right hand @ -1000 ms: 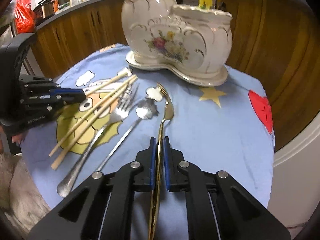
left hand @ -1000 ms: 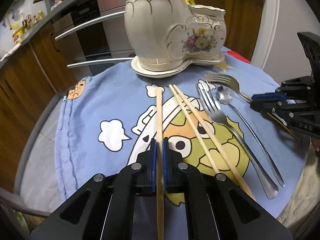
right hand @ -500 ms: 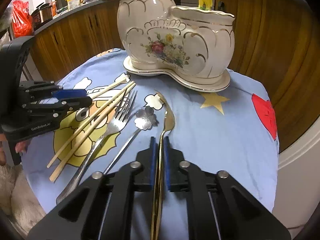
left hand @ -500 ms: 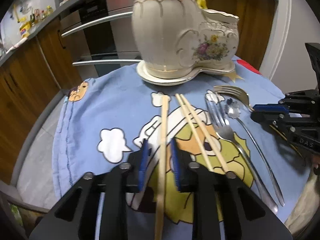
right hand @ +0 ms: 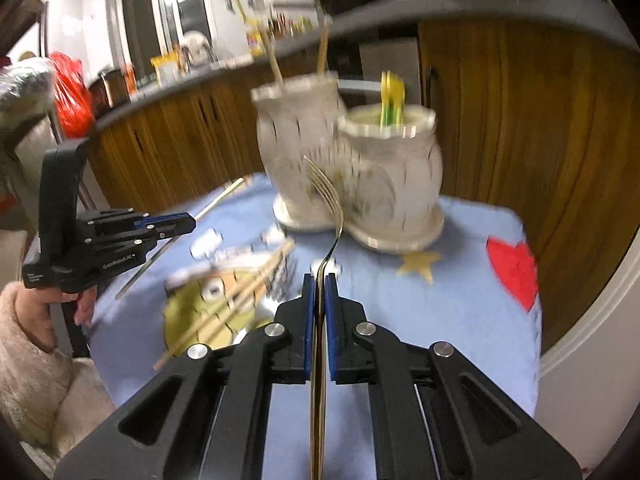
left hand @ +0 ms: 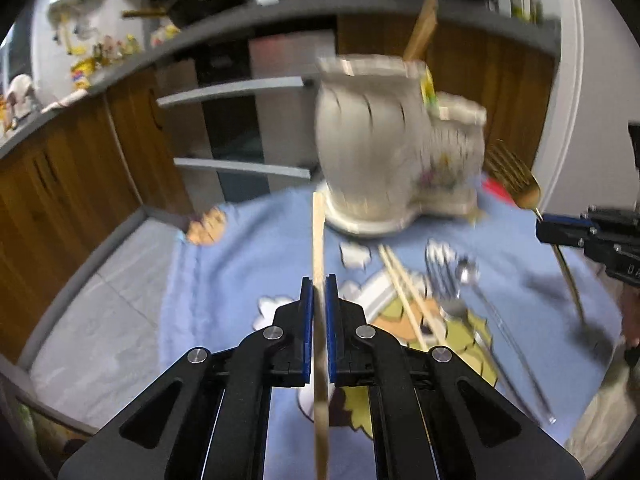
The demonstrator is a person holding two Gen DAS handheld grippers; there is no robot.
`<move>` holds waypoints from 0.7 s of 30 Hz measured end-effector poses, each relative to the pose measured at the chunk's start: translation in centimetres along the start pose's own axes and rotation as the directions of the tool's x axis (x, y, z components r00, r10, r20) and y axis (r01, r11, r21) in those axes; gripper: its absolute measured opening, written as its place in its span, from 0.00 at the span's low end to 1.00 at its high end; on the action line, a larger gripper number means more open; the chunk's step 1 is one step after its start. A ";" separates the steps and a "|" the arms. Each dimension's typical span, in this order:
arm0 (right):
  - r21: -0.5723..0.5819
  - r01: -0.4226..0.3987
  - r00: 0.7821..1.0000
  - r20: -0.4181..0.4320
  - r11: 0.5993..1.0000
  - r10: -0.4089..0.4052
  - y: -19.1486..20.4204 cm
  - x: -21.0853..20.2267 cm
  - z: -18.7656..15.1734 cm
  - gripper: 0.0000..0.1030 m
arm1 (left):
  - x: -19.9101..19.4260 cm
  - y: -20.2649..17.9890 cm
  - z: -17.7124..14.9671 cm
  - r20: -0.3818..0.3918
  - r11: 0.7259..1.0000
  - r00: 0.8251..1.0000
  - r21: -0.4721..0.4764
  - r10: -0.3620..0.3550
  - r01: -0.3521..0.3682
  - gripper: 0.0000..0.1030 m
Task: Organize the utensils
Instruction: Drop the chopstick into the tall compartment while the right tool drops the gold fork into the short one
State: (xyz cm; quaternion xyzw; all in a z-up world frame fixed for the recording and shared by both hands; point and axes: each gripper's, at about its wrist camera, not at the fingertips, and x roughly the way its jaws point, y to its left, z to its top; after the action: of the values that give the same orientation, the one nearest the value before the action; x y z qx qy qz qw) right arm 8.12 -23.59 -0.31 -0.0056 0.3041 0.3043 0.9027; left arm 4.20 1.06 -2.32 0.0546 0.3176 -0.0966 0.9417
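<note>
My left gripper [left hand: 319,280] is shut on a wooden chopstick [left hand: 318,236] and holds it lifted above the blue cloth, pointing at the white ceramic utensil holder [left hand: 380,152]. My right gripper [right hand: 319,278] is shut on a gold fork [right hand: 326,196], raised off the table with its tines up in front of the holder [right hand: 352,176]. The gold fork also shows in the left wrist view [left hand: 516,178]. Two chopsticks [left hand: 404,288], a silver fork [left hand: 442,284] and a silver spoon [left hand: 470,276] lie on the cloth.
The round table carries a blue cartoon cloth [right hand: 420,304]. The holder has wooden utensils in its tall pot and a yellow item [right hand: 390,100] in its low pot. Wooden cabinets [left hand: 80,168] and an oven stand behind the table.
Both grippers have lifted off the table, the left with the chopstick after opening briefly and shutting again, the right with the gold fork. Both views are blurred by motion.
</note>
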 end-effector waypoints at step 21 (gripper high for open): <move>0.006 0.111 0.870 0.483 0.994 -0.100 -2.1 -3.9 10.0 0.05 | -2.4 0.9 12.3 0.485 0.965 0.864 -0.133 -0.134 0.224 0.06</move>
State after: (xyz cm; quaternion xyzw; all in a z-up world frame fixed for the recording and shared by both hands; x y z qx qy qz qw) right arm 12.34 -25.47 9.62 0.0441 0.0656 0.2497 0.9651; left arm 9.76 0.22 8.93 -0.0882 0.0900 -0.1643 0.9783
